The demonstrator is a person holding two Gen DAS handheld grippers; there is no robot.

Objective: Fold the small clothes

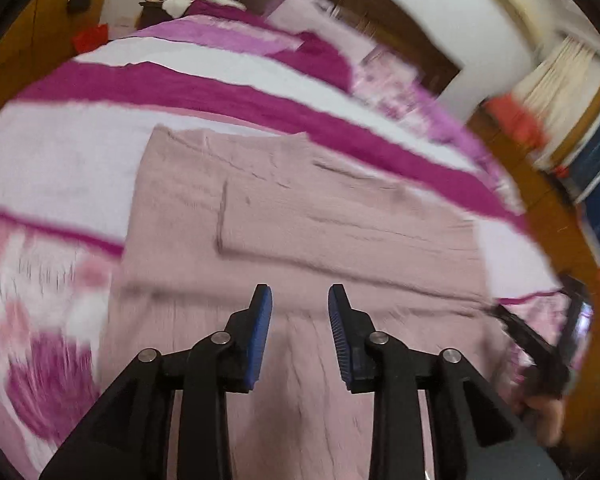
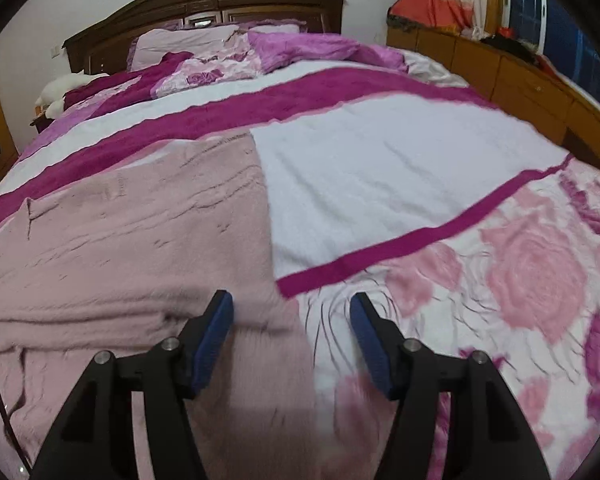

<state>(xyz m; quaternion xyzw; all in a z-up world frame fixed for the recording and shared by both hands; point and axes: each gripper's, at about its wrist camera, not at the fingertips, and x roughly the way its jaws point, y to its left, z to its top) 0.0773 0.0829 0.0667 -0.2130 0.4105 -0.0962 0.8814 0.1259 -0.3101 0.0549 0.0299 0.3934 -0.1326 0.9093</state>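
Magenta-striped, rose-printed bedding (image 2: 400,168) covers the bed below a dark wooden headboard (image 2: 204,4). On it, well short of the headboard, lies the pale pink garment (image 1: 300,220), flat and creased. My left gripper (image 1: 300,312) hangs above it, jaws apart, empty. My right gripper (image 2: 292,320) straddles its edge, released, gripping nothing.
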